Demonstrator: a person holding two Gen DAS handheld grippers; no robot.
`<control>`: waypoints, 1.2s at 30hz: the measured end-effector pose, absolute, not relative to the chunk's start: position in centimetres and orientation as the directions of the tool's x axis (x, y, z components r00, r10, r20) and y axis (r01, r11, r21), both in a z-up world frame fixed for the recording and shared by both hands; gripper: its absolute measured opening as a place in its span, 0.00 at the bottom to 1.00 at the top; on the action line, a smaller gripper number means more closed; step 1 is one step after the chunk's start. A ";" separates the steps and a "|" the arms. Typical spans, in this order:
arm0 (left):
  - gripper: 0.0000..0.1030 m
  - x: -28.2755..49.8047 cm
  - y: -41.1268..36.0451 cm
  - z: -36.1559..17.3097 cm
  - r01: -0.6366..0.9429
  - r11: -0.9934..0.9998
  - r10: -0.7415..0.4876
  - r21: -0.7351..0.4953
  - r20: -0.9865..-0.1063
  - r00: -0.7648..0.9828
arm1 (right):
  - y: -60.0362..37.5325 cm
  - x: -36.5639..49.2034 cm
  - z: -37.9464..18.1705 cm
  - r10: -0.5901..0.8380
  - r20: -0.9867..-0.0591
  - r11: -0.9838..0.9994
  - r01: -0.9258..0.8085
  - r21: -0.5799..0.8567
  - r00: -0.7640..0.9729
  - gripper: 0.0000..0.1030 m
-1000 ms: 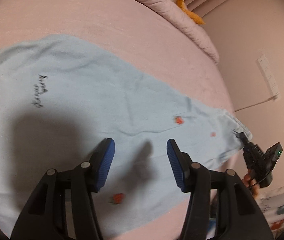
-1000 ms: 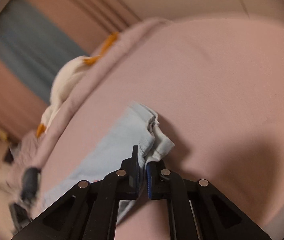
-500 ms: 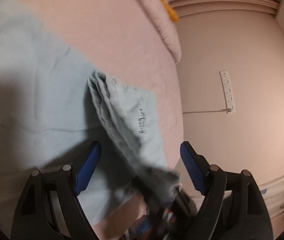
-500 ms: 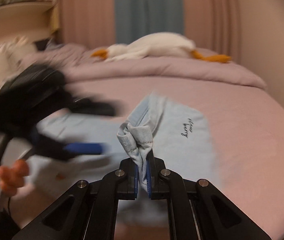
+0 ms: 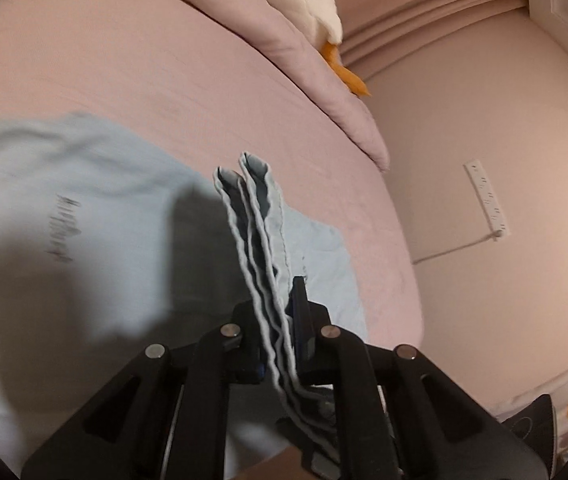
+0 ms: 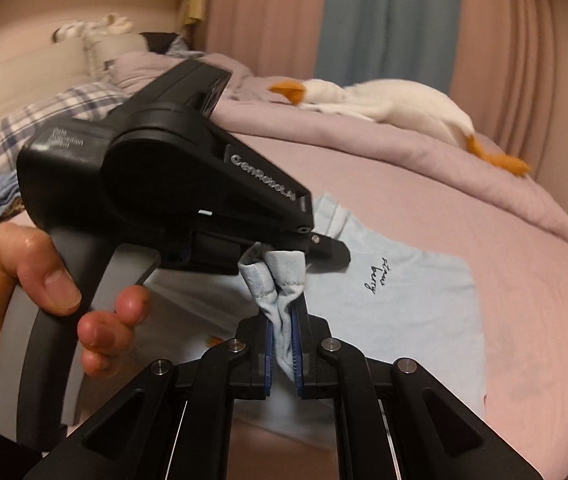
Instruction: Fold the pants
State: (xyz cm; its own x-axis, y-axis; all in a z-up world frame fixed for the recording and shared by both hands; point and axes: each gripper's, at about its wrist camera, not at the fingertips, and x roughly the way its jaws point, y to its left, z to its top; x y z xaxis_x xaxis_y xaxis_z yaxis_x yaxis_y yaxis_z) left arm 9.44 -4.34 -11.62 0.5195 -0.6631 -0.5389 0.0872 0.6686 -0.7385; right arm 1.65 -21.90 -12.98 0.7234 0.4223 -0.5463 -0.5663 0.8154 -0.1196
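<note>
Fingers (image 6: 271, 348) of both grippers pinch the pants (image 6: 404, 300) hems, seemingly together.

"GenRobot.AI" on the left gripper (image 6: 308, 254); pants (image 6: 404, 300) script unreadable.

We see our left gripper (image 5: 279, 320) closing on the layered hem of the light blue pants (image 5: 83, 216), lifted above the pink bed (image 5: 163, 60).

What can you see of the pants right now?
The pants are light blue, soft cotton-like cloth with small dark script lettering. Most of them lie spread flat on the pink bed. One bunched, stitched hem end is lifted off the sheet, pinched in the right tongs, while the left tongs are closing on the same layered hems.
</note>
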 end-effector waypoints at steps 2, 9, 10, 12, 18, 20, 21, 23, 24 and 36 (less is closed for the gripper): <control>0.08 9.1 -3.6 -11.8 0.075 0.684 -0.642 -0.726 -0.551 0.533 | -20.7 1.7 -13.3 0.441 -0.558 0.797 -0.592 -0.116 0.703 0.07; 0.14 8.7 -1.1 -15.4 -0.017 0.788 -0.530 -0.615 -0.692 0.489 | -17.2 1.8 -15.7 0.463 -0.631 0.745 -0.659 -0.104 0.623 0.07; 0.15 8.8 -0.8 -15.6 -0.021 0.771 -0.547 -0.637 -0.679 0.490 | -17.0 2.1 -16.4 0.464 -0.658 0.739 -0.669 -0.083 0.594 0.13; 0.23 8.7 -0.5 -15.2 -0.012 0.775 -0.547 -0.632 -0.680 0.488 | -16.8 3.0 -17.8 0.435 -0.718 0.742 -0.668 -0.055 0.543 0.21; 0.49 7.7 1.8 -12.1 0.006 0.834 -0.450 -0.552 -0.673 0.587 | -20.8 3.0 -15.2 0.559 -0.683 0.722 -0.681 0.121 0.471 0.43; 0.47 7.5 1.8 -11.5 0.033 0.823 -0.475 -0.567 -0.655 0.588 | -23.0 3.4 -14.1 0.568 -0.650 0.750 -0.643 0.156 0.504 0.43; 0.45 7.4 1.3 -11.2 0.060 0.814 -0.500 -0.578 -0.643 0.581 | -24.0 3.7 -13.8 0.558 -0.643 0.769 -0.618 0.164 0.525 0.43; 0.24 7.5 -1.2 -10.6 0.123 0.807 -0.538 -0.577 -0.634 0.555 | -25.9 4.8 -13.4 0.498 -0.638 0.827 -0.542 0.148 0.587 0.43; 0.21 7.6 -2.4 -10.5 0.151 0.803 -0.555 -0.577 -0.633 0.540 | -26.8 5.7 -13.4 0.446 -0.650 0.864 -0.486 0.132 0.616 0.43; 0.02 5.8 -3.4 -14.4 0.101 0.940 -0.326 -0.326 -0.773 0.544 | -29.2 10.0 -17.1 0.270 -0.739 0.944 -0.320 0.078 0.617 0.42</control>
